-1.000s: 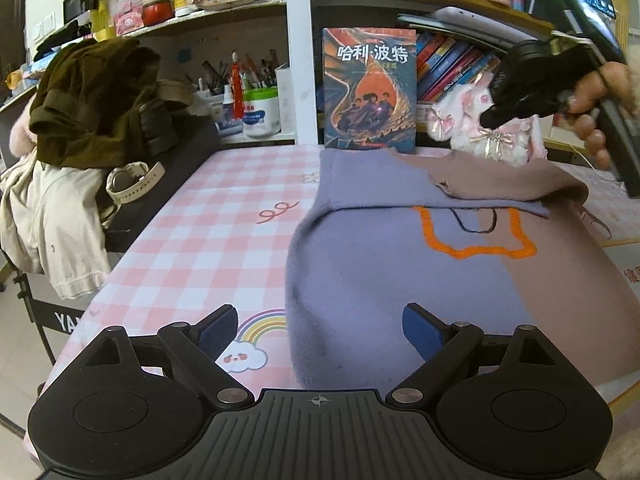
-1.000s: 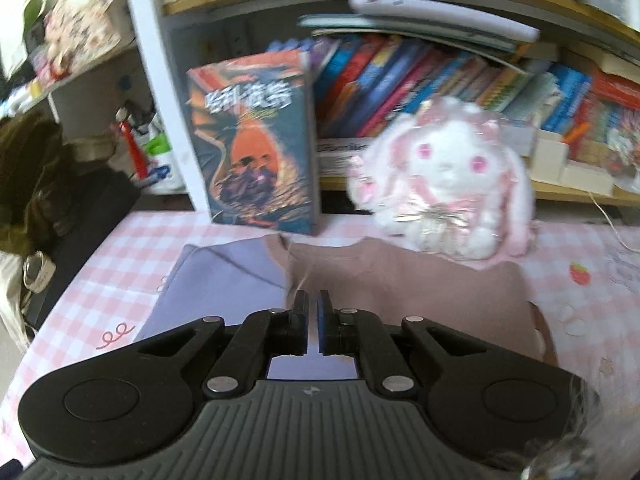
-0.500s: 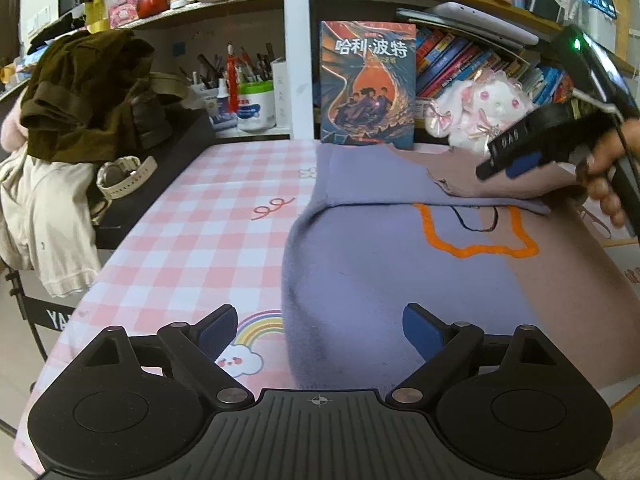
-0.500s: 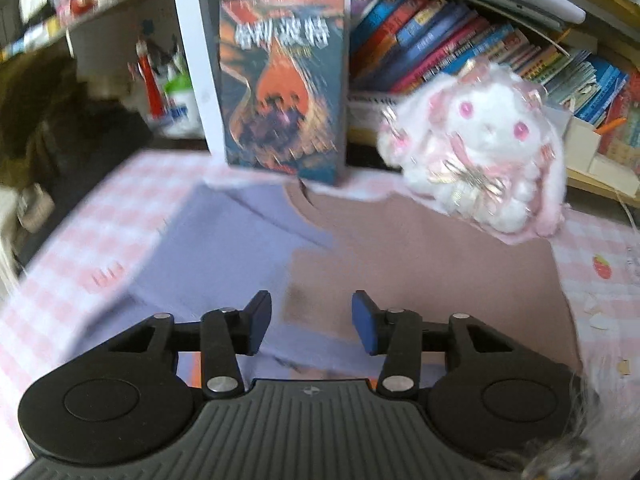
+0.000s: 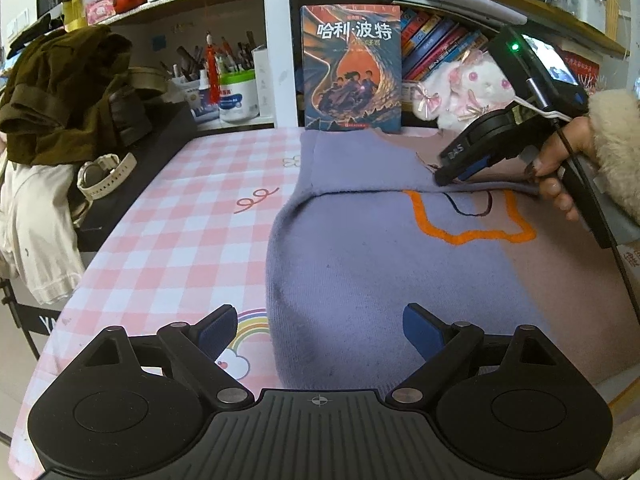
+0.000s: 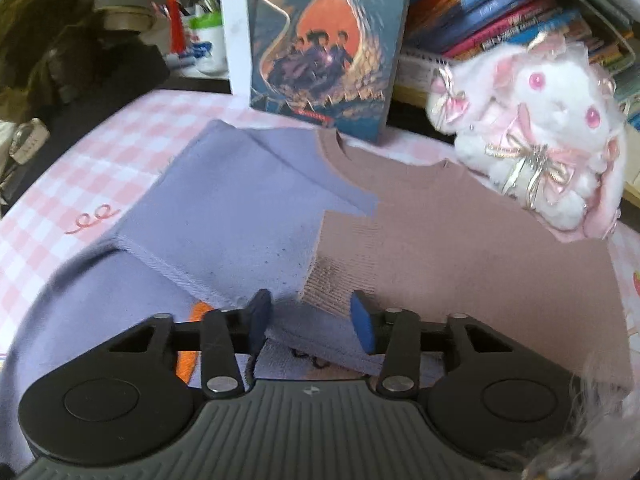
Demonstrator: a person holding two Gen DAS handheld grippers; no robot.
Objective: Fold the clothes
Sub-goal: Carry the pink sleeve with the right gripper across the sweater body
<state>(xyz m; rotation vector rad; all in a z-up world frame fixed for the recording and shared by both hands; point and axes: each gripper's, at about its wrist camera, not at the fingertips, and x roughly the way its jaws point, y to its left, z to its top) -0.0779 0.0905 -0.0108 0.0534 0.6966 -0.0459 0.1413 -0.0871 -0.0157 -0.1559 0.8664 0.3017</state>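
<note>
Both pairs of jaws stand apart, holding nothing. From the left wrist view, the left gripper (image 5: pixel 316 330) hangs over the near hem of the lilac-and-mauve sweater (image 5: pixel 392 264), which fills the frame's centre and right on the pink checked tablecloth (image 5: pixel 180 232); the orange outline (image 5: pixel 472 220) shows whole. Only the right wrist view shows the right gripper (image 6: pixel 312 318) straddling the folded-over sleeve cuff (image 6: pixel 340 280) at lower centre.
</note>
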